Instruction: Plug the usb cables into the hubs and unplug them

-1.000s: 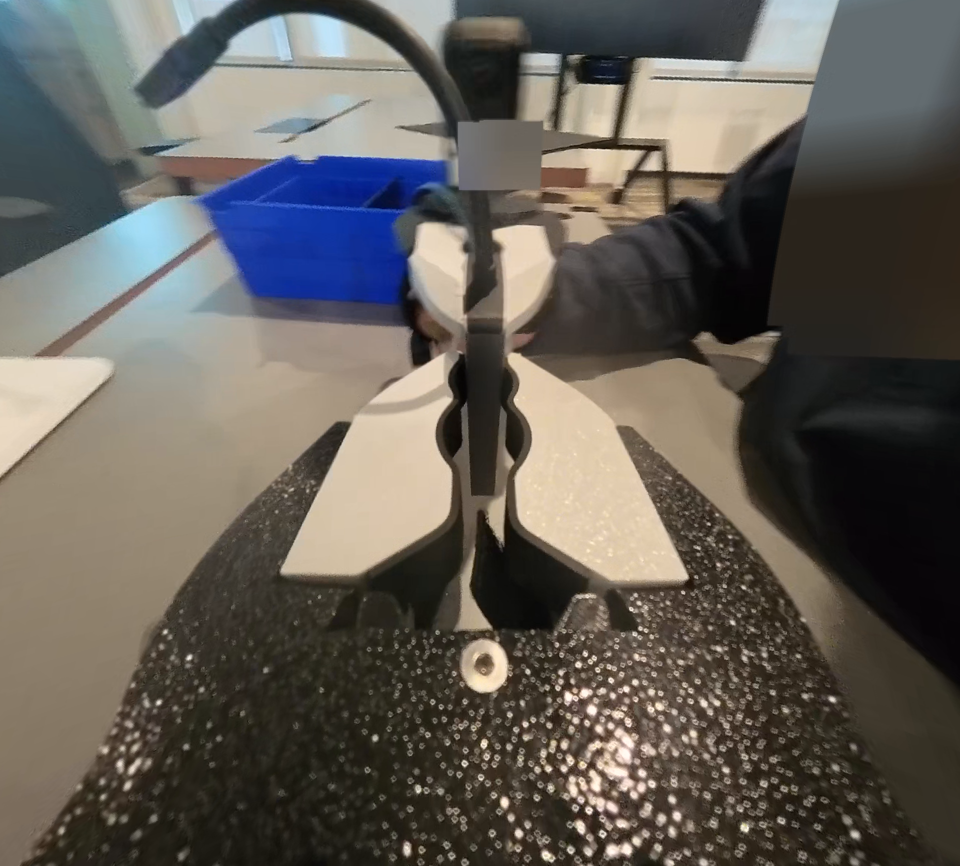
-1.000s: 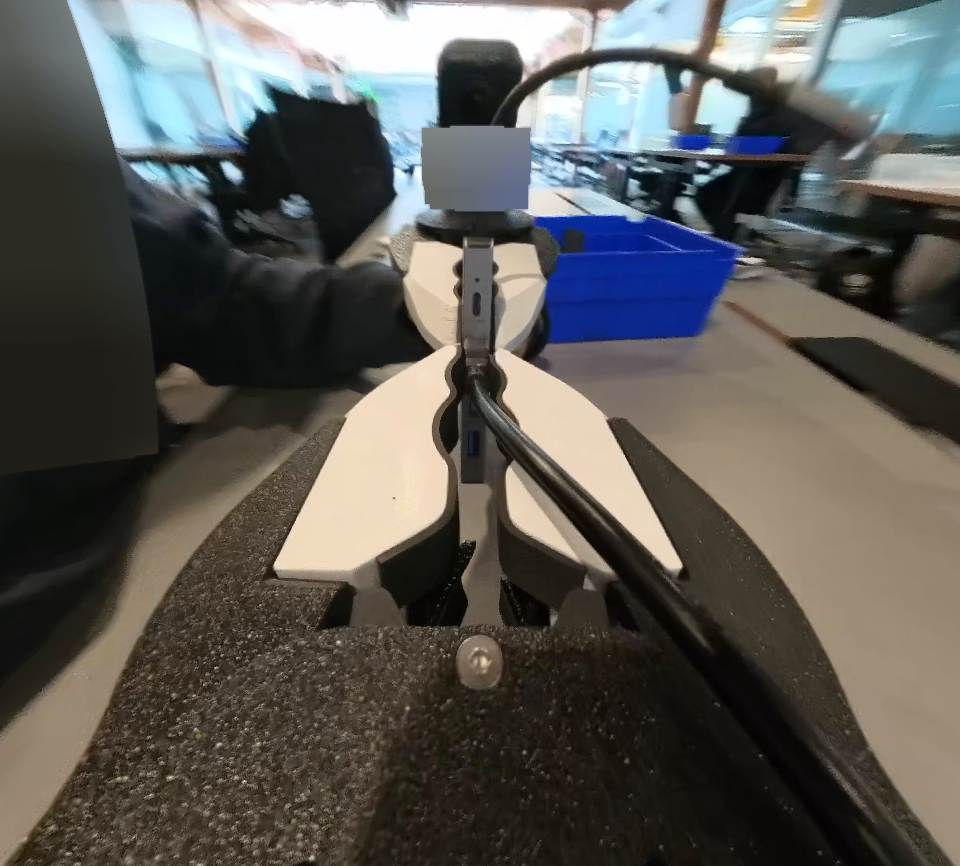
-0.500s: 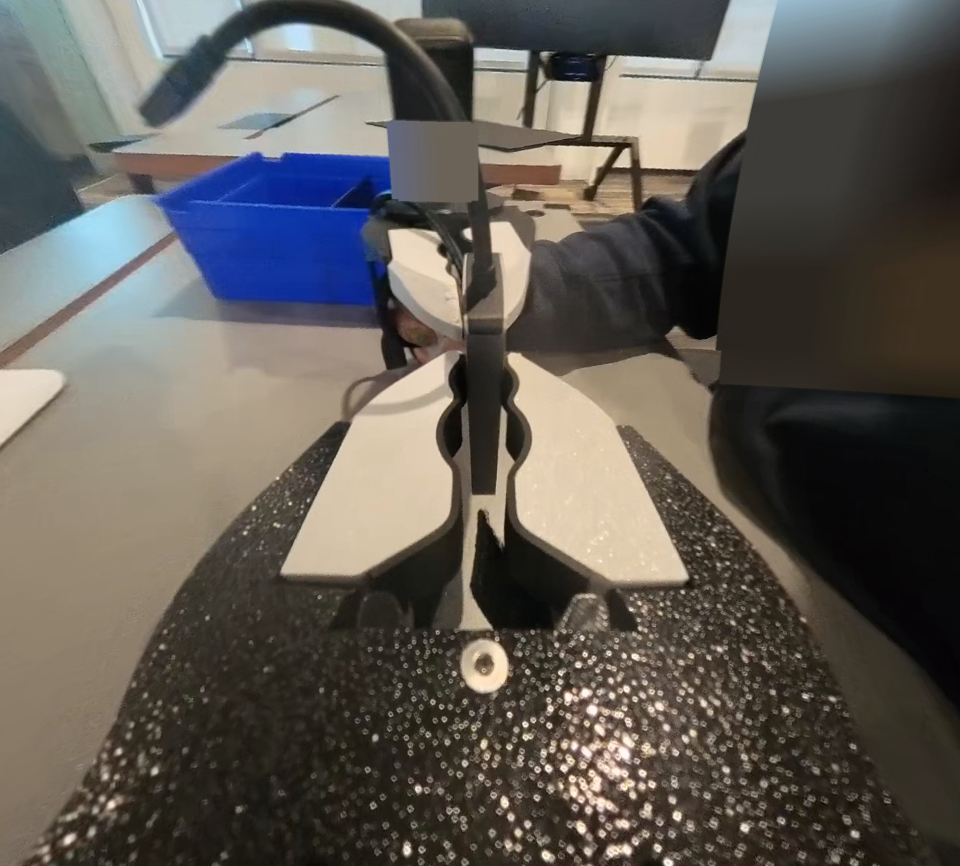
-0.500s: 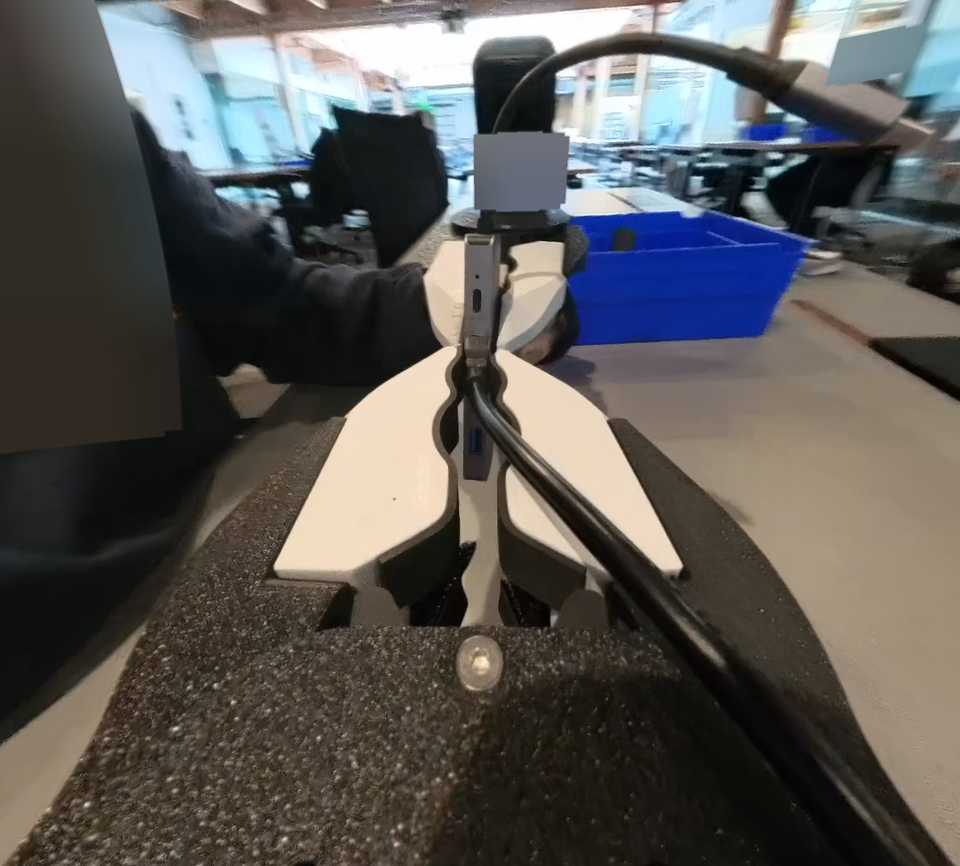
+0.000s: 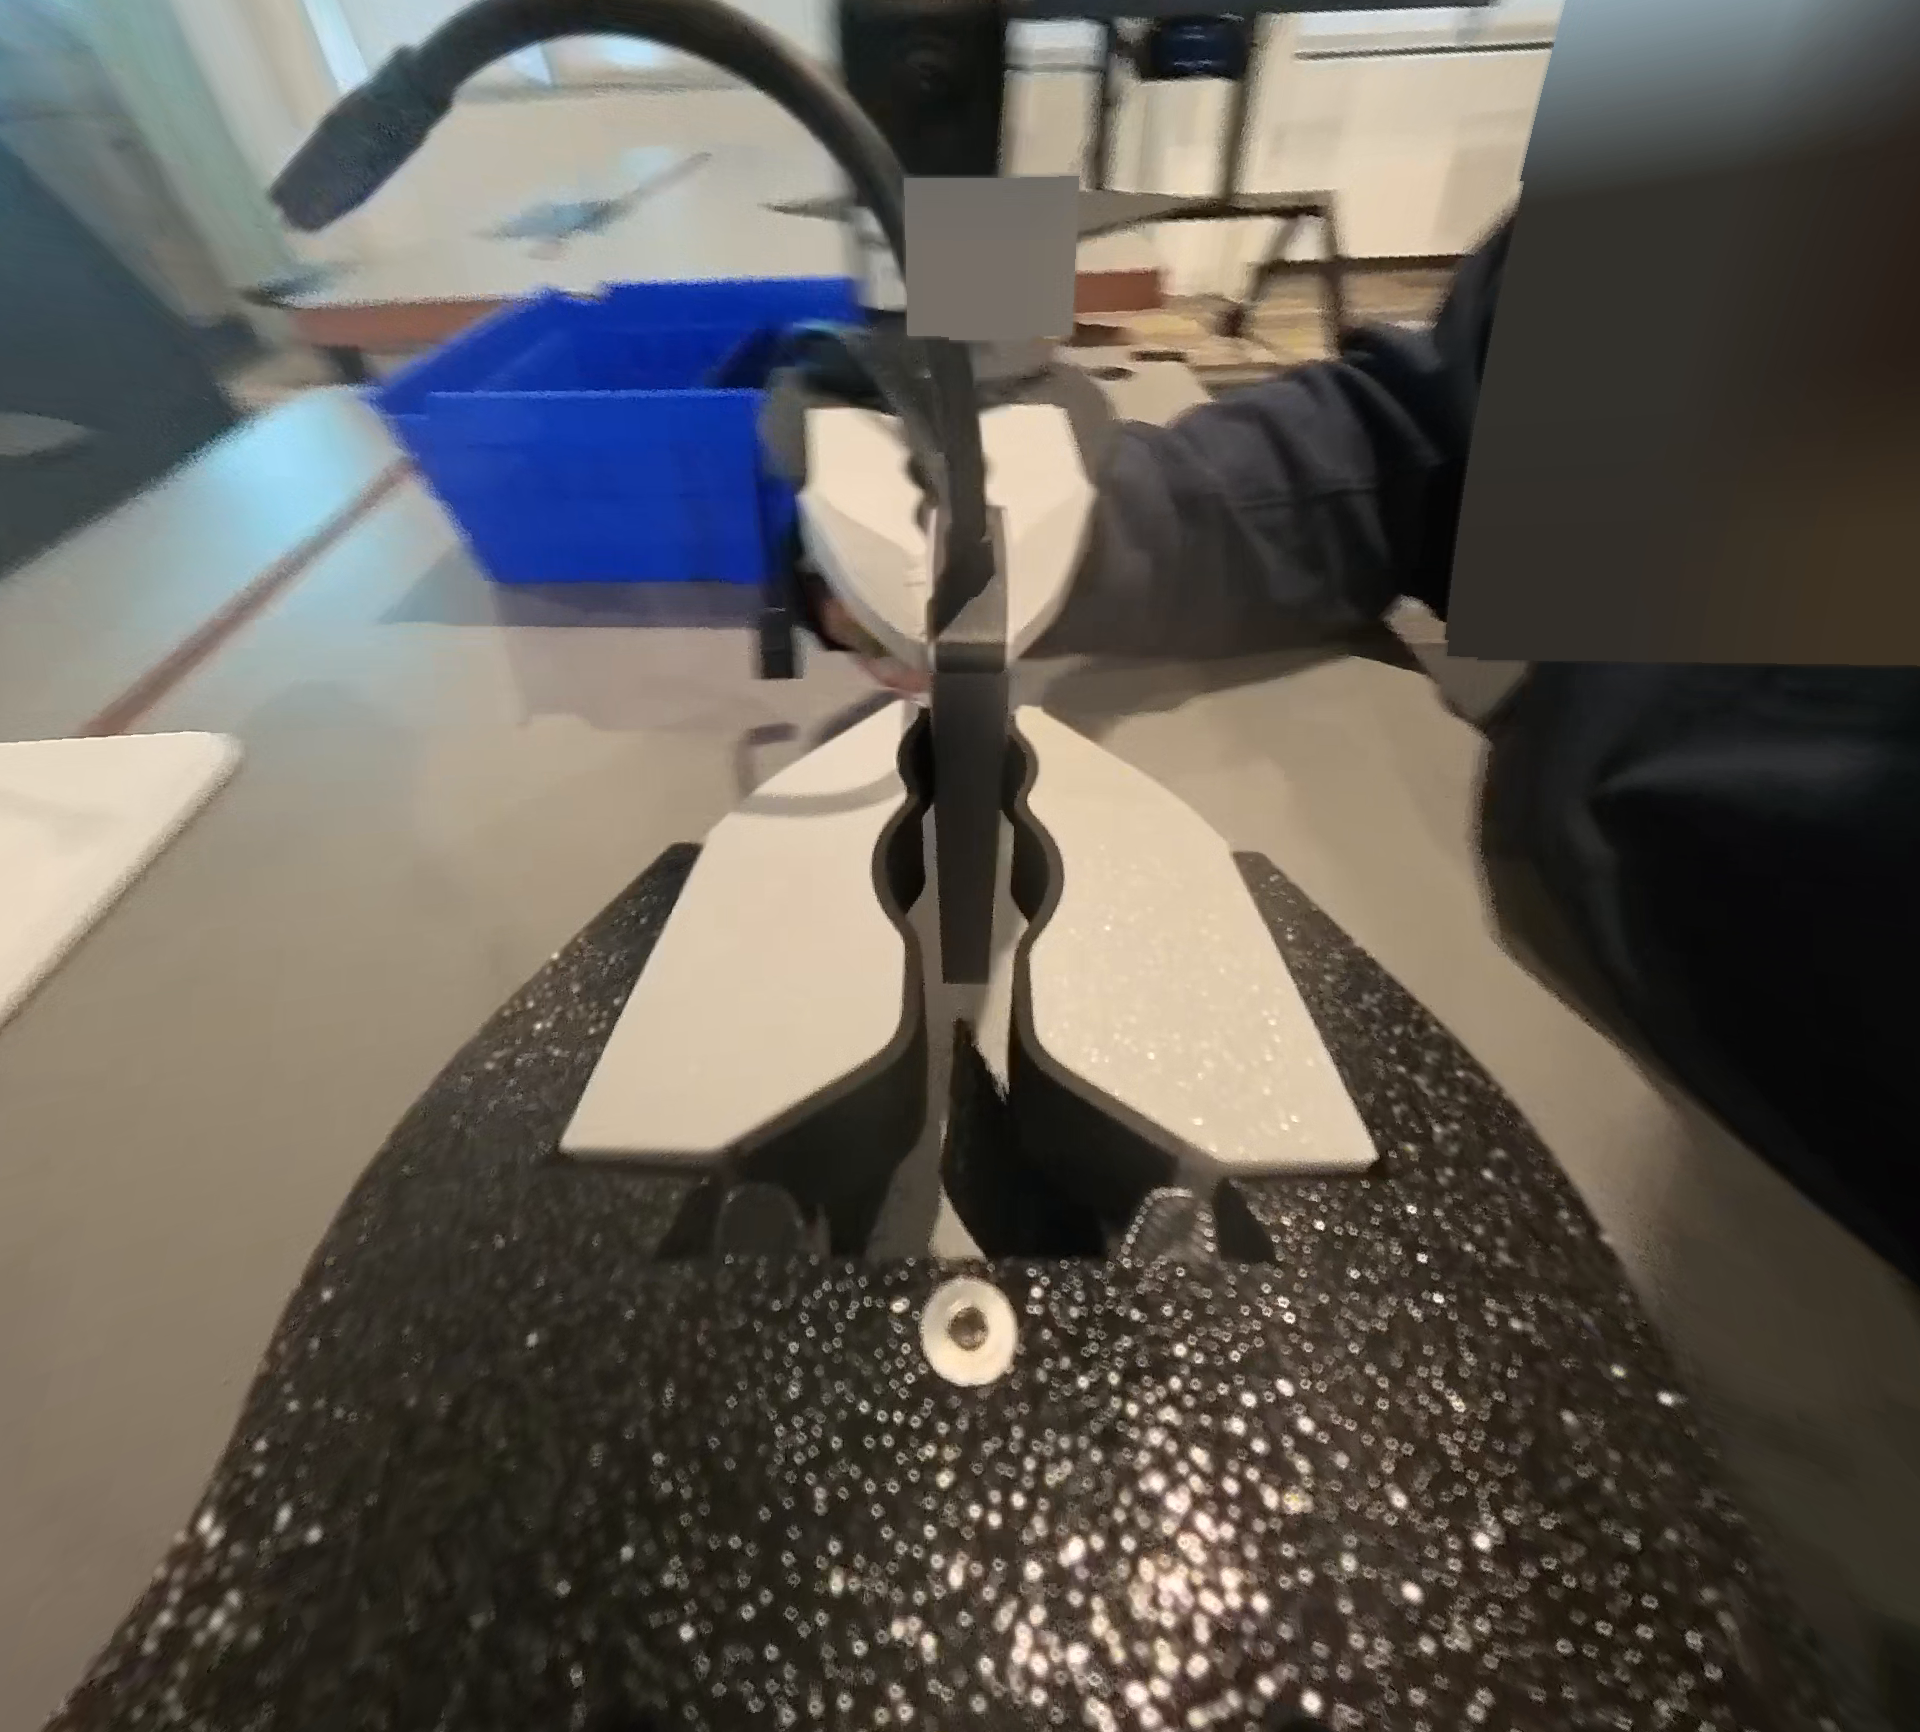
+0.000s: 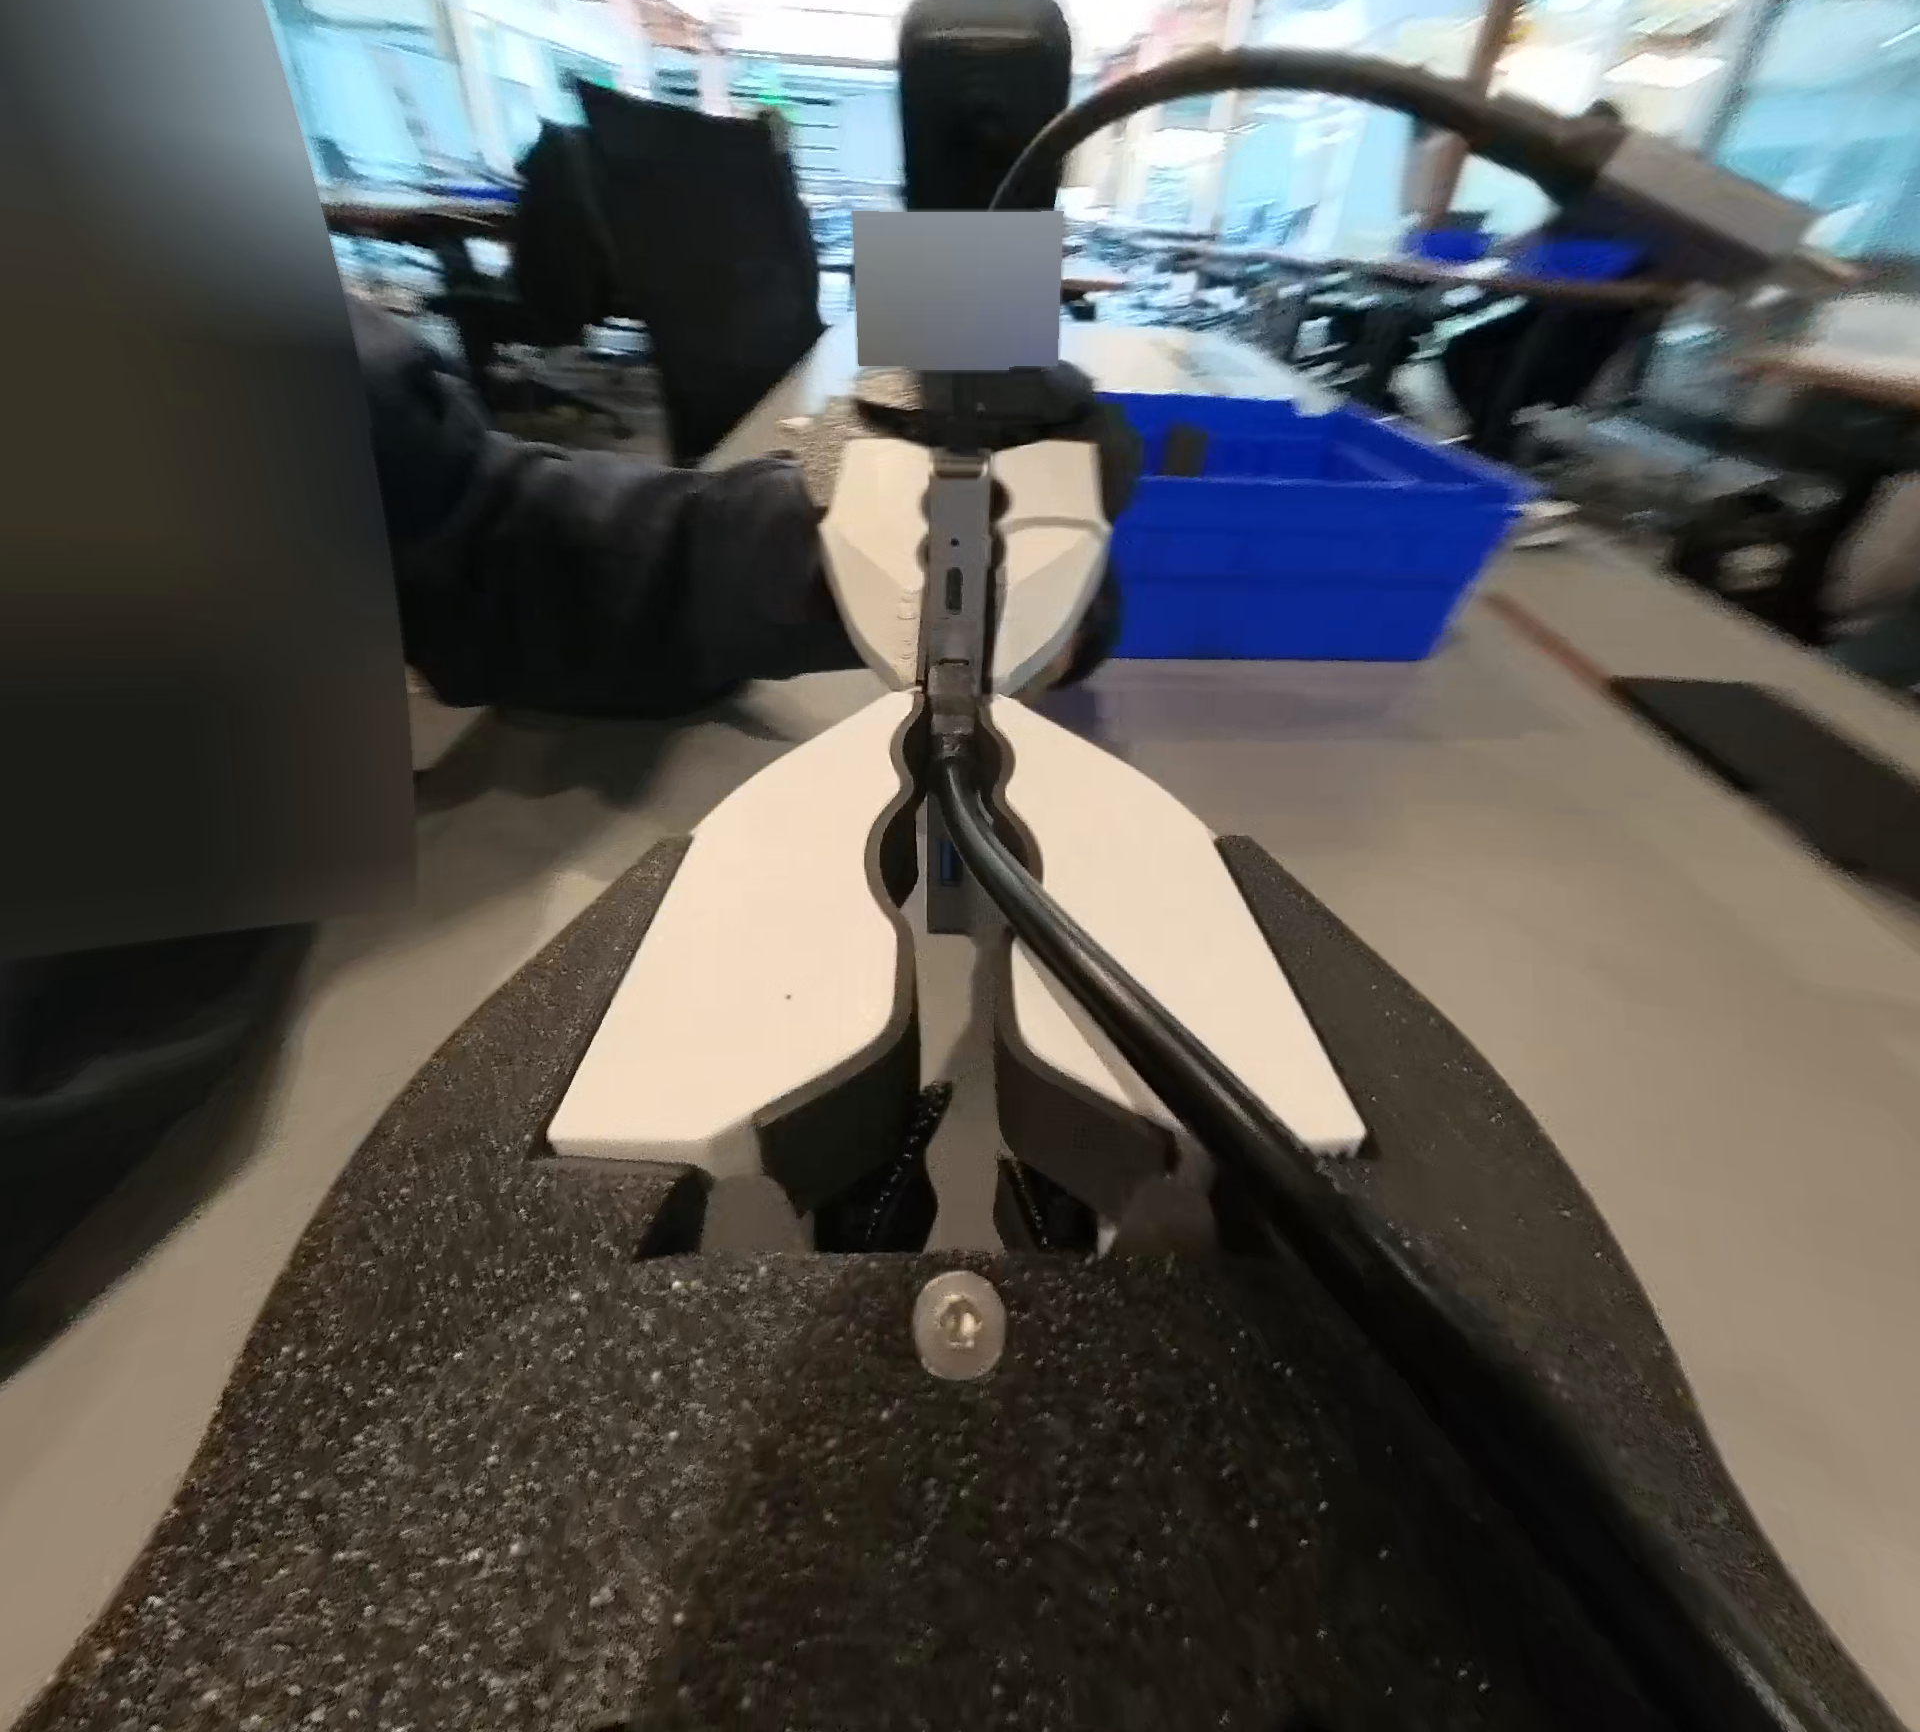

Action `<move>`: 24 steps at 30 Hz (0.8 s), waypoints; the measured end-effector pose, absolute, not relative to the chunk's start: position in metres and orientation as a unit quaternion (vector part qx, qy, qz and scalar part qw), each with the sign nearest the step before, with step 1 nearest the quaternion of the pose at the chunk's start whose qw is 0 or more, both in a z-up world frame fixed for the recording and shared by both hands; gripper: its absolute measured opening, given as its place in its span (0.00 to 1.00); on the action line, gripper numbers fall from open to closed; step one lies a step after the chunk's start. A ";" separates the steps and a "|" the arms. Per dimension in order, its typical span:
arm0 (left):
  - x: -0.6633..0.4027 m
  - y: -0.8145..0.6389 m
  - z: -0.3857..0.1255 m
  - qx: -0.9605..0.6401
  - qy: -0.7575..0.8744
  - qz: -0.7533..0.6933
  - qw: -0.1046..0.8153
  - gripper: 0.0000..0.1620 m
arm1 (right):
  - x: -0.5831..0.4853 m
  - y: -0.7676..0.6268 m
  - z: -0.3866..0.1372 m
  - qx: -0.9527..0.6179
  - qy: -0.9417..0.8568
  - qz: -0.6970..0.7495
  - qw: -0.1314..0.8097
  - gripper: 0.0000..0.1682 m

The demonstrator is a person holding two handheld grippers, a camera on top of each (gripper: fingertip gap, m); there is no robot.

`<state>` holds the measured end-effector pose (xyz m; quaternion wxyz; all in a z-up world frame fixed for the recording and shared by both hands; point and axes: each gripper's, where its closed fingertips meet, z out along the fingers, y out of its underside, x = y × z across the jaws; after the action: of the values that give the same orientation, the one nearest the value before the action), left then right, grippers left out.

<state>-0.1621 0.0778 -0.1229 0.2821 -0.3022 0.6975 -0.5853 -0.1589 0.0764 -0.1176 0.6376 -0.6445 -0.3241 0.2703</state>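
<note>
Table: grey, bears everything below.
Bin: blue, far side of table, behind both grippers.
Pad: white, at table's left edge in left wrist view.
Left gripper: fingers clamped on hub, slim dark bar held on edge above table, pointing at other gripper.
Right gripper: fingers clamped on cable, black; its plug sits at hub's side, fully seated or not cannot tell.
Hub's own lead: arcs up, loose plug in air.
</note>
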 end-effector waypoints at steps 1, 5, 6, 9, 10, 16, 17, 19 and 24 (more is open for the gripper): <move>-0.161 0.085 -0.123 -0.313 0.689 -0.582 0.297 0.07 | -0.152 0.077 -0.115 -0.643 -0.320 0.250 0.649 0.05; -0.172 0.117 -0.082 -0.321 0.585 -0.671 0.323 0.07 | -0.123 0.076 -0.098 -0.628 -0.274 0.246 0.686 0.05; -0.170 0.121 -0.078 -0.325 0.578 -0.670 0.334 0.07 | -0.125 0.080 -0.100 -0.635 -0.272 0.246 0.680 0.05; -0.163 0.124 -0.093 -0.351 0.605 -0.620 0.355 0.07 | -0.134 0.088 -0.119 -0.662 -0.262 0.264 0.650 0.05; -0.161 0.125 -0.099 -0.363 0.609 -0.607 0.360 0.07 | -0.135 0.090 -0.127 -0.675 -0.259 0.267 0.637 0.05; -0.151 0.143 -0.113 -0.422 0.591 -0.572 0.381 0.07 | -0.139 0.097 -0.149 -0.753 -0.225 0.291 0.546 0.05; -0.150 0.144 -0.116 -0.425 0.598 -0.561 0.383 0.07 | -0.142 0.095 -0.146 -0.763 -0.223 0.300 0.527 0.05; -0.148 0.144 -0.122 -0.429 0.612 -0.536 0.393 0.07 | -0.145 0.087 -0.136 -0.786 -0.223 0.303 0.490 0.05; -0.147 0.137 -0.125 -0.421 0.623 -0.532 0.391 0.07 | -0.140 0.068 -0.087 -0.802 -0.230 0.273 0.478 0.05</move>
<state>-0.1474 0.1373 -0.1247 0.3905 -0.4206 0.6228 -0.5317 -0.1397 0.0684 -0.0874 0.4780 -0.8023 -0.2303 0.2734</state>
